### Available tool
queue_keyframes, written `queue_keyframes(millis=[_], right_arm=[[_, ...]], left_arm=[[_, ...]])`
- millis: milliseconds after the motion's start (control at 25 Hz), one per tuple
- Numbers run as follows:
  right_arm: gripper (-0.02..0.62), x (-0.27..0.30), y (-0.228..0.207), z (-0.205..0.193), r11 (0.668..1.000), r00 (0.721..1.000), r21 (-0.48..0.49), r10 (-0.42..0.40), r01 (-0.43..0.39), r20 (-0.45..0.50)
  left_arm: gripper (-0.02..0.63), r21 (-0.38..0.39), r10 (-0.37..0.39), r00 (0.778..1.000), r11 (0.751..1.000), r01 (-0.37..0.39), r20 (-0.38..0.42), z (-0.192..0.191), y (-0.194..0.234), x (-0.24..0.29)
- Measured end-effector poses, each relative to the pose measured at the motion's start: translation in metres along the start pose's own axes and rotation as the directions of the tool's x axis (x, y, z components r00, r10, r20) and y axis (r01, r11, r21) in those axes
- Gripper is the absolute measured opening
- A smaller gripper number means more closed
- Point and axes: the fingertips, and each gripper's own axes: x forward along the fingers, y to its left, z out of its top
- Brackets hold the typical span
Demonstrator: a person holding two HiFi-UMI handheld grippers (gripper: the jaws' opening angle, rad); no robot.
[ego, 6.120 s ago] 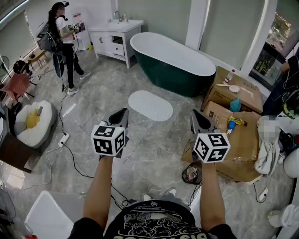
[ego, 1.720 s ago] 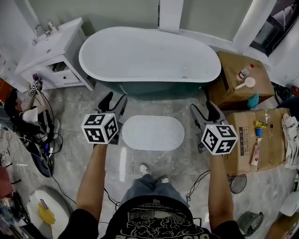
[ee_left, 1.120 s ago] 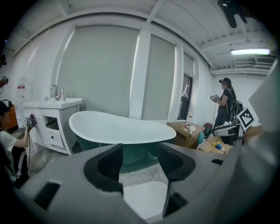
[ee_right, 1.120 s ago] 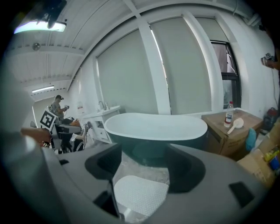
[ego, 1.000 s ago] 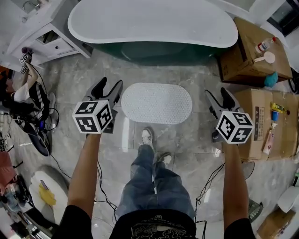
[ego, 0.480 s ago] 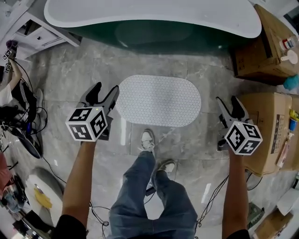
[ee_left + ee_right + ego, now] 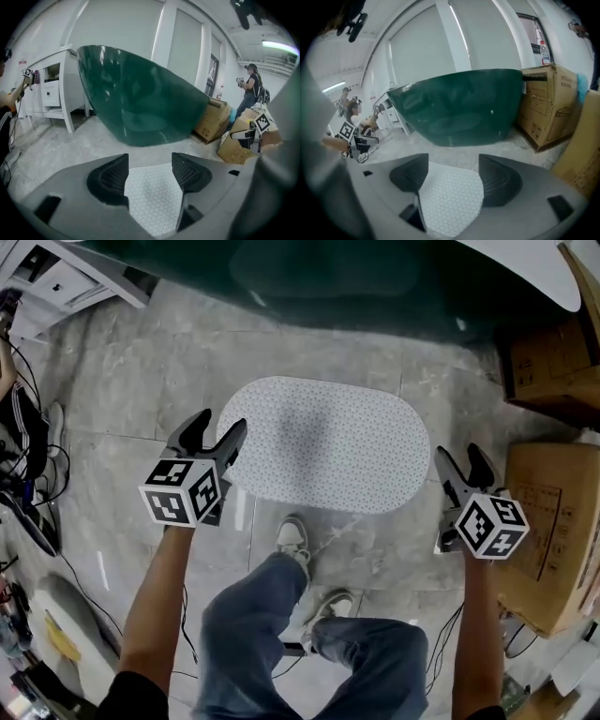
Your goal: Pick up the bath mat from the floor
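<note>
Bath mat (image 7: 323, 446) flat on the floor (image 7: 131, 371), one gripper at each end.
The oval mat lies before the green bathtub (image 7: 356, 282), its long axis running left to right along it. Both forearms reach forward and downward. The left gripper (image 7: 217, 425), its jaws just opening wider, and the right gripper (image 7: 460, 456) stand parted, each with a mat end in view between the jaws, ungripped.

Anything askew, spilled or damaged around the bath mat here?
Nothing stands out. The bath mat lies flat and unwrinkled on the tile floor in front of the tub; no spill or damage shows.
</note>
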Motion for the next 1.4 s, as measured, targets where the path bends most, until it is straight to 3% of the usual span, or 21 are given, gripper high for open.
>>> queue_keyframes(millis=[160, 440, 760, 960, 1120, 1240, 1400], right_arm=[[0.341, 0.04, -0.012, -0.04, 1.0, 1.0, -0.025, 0.005, -0.005, 0.008], [0.347, 0.104, -0.033, -0.108, 0.999, 1.0, -0.04, 0.017, -0.016, 0.017], [0.36, 0.132, -0.065, -0.158, 1.0, 1.0, -0.02, -0.005, 0.005, 0.019], [0.373, 0.144, -0.089, -0.189, 0.999, 0.998, -0.027, -0.047, 0.046, -0.044], [0.379, 0.155, -0.1, -0.215, 0.997, 0.992, -0.033, -0.067, 0.064, -0.103], [0.39, 0.16, -0.111, -0.233, 0.997, 0.984, -0.001, -0.071, 0.072, -0.161], [0.408, 0.165, -0.124, -0.248, 0.995, 0.973, 0.012, -0.091, 0.095, -0.21]], left_arm=[[0.301, -0.029, 0.014, 1.0, 0.999, -0.014, 0.023, -0.043, 0.02, 0.035], [0.314, 0.022, 0.022, 1.0, 1.0, -0.022, -0.018, -0.122, 0.049, 0.096], [0.337, 0.008, 0.077, 0.997, 0.997, -0.077, 0.004, -0.166, 0.078, 0.121], [0.364, 0.021, 0.087, 0.995, 0.996, -0.086, -0.052, -0.186, 0.095, 0.134], [0.389, -0.041, 0.097, 0.99, 0.994, -0.102, -0.106, -0.214, 0.115, 0.148], [0.425, -0.07, 0.094, 0.981, 0.992, -0.107, -0.169, -0.241, 0.127, 0.155], [0.443, -0.047, 0.114, 0.962, 0.99, -0.13, -0.247, -0.264, 0.147, 0.157]])
